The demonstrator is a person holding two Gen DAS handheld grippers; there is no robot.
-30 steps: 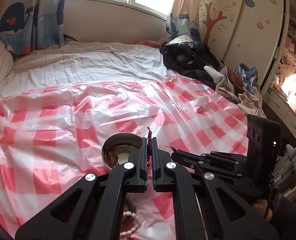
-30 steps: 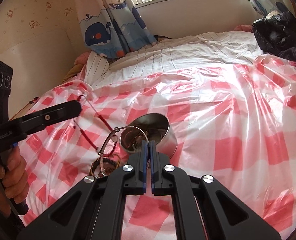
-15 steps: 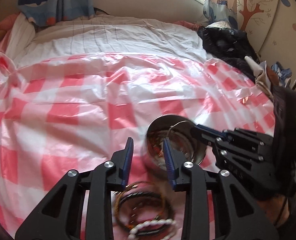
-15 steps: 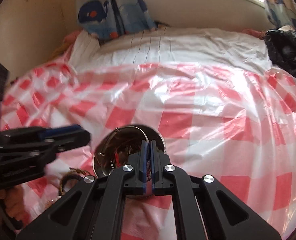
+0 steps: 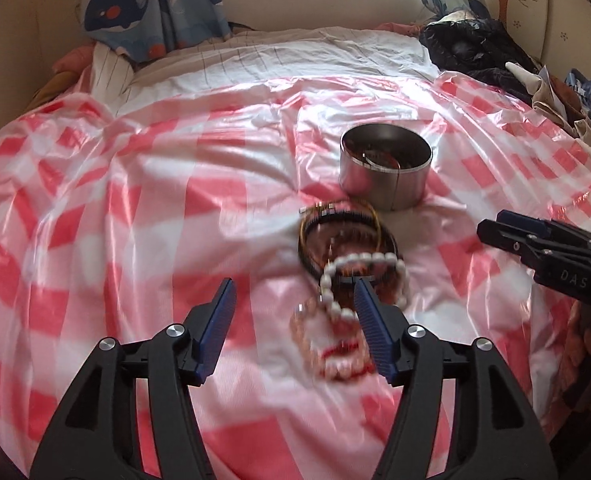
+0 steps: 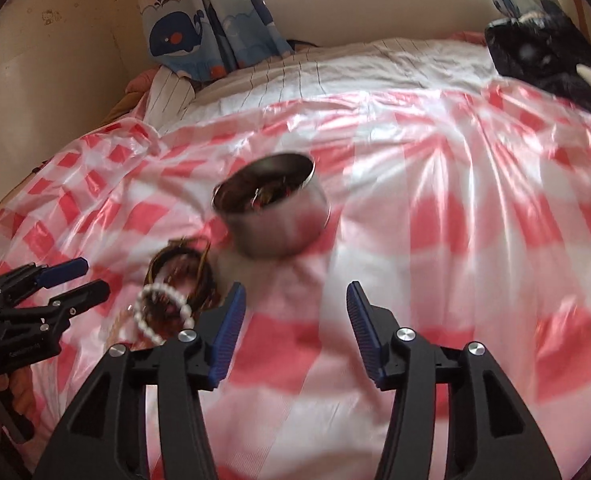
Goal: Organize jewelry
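Now both the left tool [image 5: 293, 304] and right tool [image 6: 295, 306] gape empty above the bed, so either should straddle one strand of the pearl bracelet [image 5: 361, 276] heaped just beside the steel tin [image 5: 385, 166], pinching cleanly.

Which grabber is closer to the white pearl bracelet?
Left. The left gripper is open right at the pearl bracelet; the right gripper, also open, sits off to the bracelet's side, nearer the metal tin.
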